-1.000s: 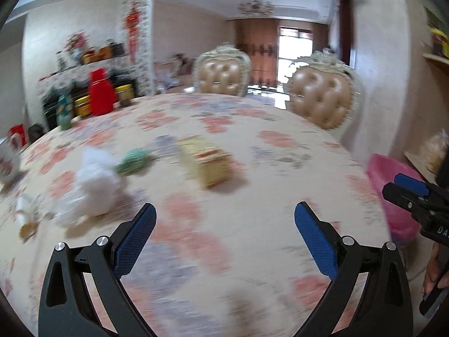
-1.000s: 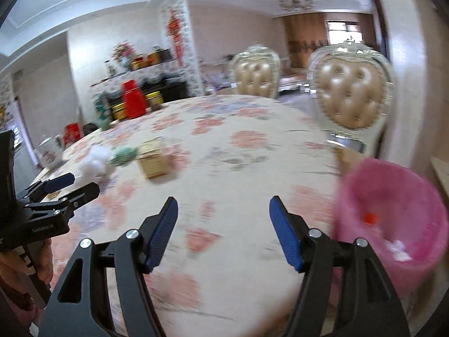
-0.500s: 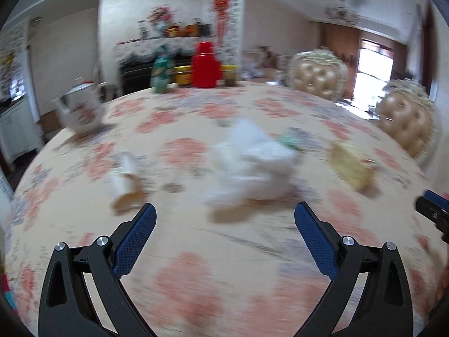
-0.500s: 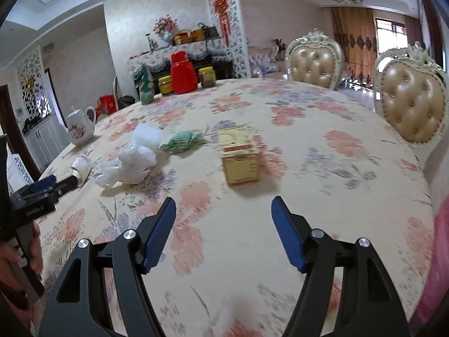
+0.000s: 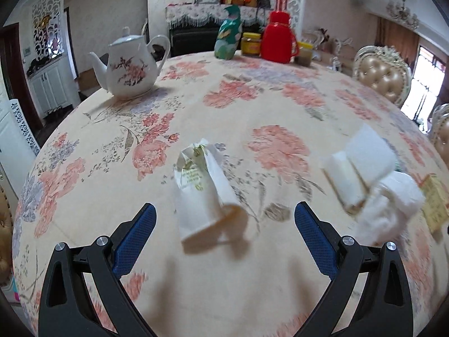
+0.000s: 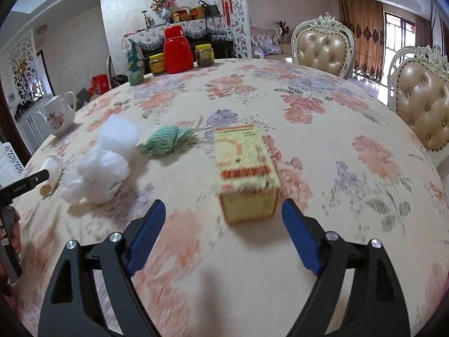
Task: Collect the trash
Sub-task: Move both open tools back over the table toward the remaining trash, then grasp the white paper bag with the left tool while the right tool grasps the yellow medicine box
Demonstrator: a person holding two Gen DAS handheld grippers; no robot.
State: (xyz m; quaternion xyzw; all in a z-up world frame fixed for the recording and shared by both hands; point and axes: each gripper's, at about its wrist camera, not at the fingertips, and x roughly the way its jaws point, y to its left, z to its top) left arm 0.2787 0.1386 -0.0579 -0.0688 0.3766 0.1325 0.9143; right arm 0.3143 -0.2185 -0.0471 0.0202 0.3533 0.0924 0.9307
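My left gripper [image 5: 224, 233] is open and empty, low over the floral table, with a crumpled white paper wrapper [image 5: 202, 193] lying just ahead between its fingers. White foam and plastic scraps [image 5: 370, 179] lie to its right. My right gripper [image 6: 223, 233] is open and empty, right behind a small yellow box [image 6: 245, 168]. A green crumpled wrapper [image 6: 165, 141] and the white foam and plastic scraps [image 6: 103, 163] lie left of the box. The left gripper's tip [image 6: 31, 181] shows at the right wrist view's left edge.
A white teapot [image 5: 129, 64] stands at the table's far left. A red jug [image 6: 178, 50], a green bottle [image 6: 134, 63] and jars [image 6: 204, 54] stand at the far edge. Padded chairs [image 6: 322, 45] stand at the right side.
Both grippers swung left and moved forward. The left one passed the box and foam and now faces the paper wrapper. The right one left the pink bin and closed in on the yellow box.
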